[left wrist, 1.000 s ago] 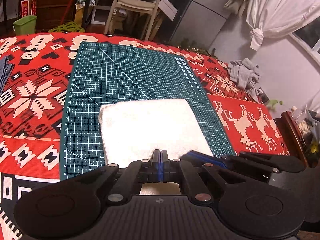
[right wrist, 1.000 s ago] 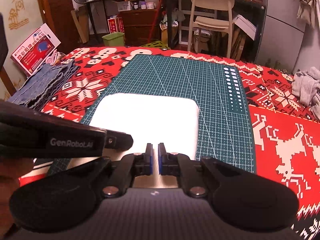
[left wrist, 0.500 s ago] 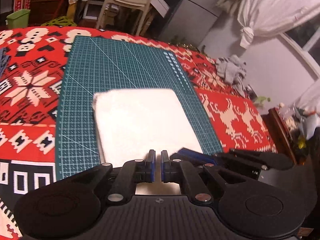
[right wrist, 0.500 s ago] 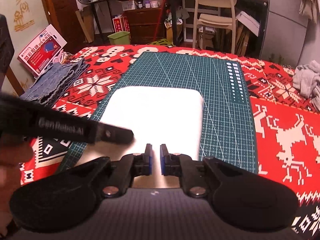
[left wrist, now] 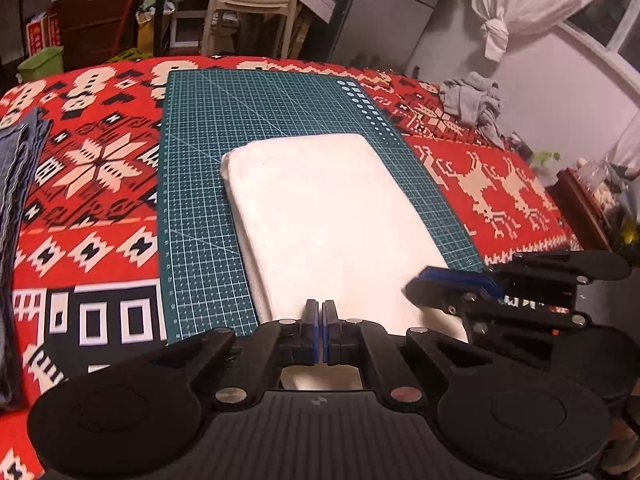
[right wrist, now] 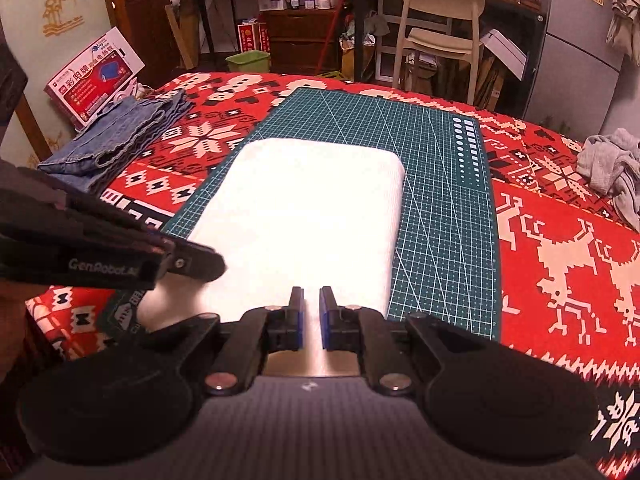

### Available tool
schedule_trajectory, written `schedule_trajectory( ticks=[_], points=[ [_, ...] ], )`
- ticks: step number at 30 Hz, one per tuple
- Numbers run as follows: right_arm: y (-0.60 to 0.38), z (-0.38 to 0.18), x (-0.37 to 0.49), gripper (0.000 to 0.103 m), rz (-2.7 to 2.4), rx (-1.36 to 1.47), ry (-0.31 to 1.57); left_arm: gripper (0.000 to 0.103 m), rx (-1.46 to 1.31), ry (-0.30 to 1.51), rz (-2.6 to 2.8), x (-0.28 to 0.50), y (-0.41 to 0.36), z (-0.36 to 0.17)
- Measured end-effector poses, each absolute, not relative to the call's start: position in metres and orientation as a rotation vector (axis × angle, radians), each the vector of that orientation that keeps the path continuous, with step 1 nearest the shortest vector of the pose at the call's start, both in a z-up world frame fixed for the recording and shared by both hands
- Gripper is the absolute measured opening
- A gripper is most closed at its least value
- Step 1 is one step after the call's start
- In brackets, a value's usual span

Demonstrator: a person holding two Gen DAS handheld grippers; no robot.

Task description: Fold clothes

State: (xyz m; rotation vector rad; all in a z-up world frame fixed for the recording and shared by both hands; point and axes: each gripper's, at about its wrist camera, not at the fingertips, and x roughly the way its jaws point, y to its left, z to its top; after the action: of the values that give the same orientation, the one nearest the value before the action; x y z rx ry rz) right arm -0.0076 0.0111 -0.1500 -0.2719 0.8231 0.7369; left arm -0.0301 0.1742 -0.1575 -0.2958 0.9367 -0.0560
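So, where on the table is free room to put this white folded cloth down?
The far half of the green mat, beyond the white cloth, is bare. So is the red tablecloth between the mat and the grey clothes. The left edge is crowded with the jeans.

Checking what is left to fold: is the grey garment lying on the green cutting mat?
No, the grey garment lies crumpled on the red patterned cloth, off the mat.
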Motion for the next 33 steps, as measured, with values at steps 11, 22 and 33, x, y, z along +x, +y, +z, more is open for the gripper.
schedule_trajectory(
  ticks=[11, 22, 33],
  points=[
    [0.034, -0.148, 0.002, 0.004, 0.772, -0.258, 0.806, 0.003, -0.387, 0.938, -0.107, -0.028, 0.174, -0.162],
    [0.009, -0.149, -0.027, 0.005, 0.848, -0.284, 0.844, 0.002, -0.409, 0.943, -0.113, -0.056, 0.182, -0.156],
    [0.038, -0.149, -0.025, 0.005, 0.856, -0.288, 0.805, 0.002, -0.503, 0.907, -0.097, -0.066, 0.199, -0.148]
  ],
)
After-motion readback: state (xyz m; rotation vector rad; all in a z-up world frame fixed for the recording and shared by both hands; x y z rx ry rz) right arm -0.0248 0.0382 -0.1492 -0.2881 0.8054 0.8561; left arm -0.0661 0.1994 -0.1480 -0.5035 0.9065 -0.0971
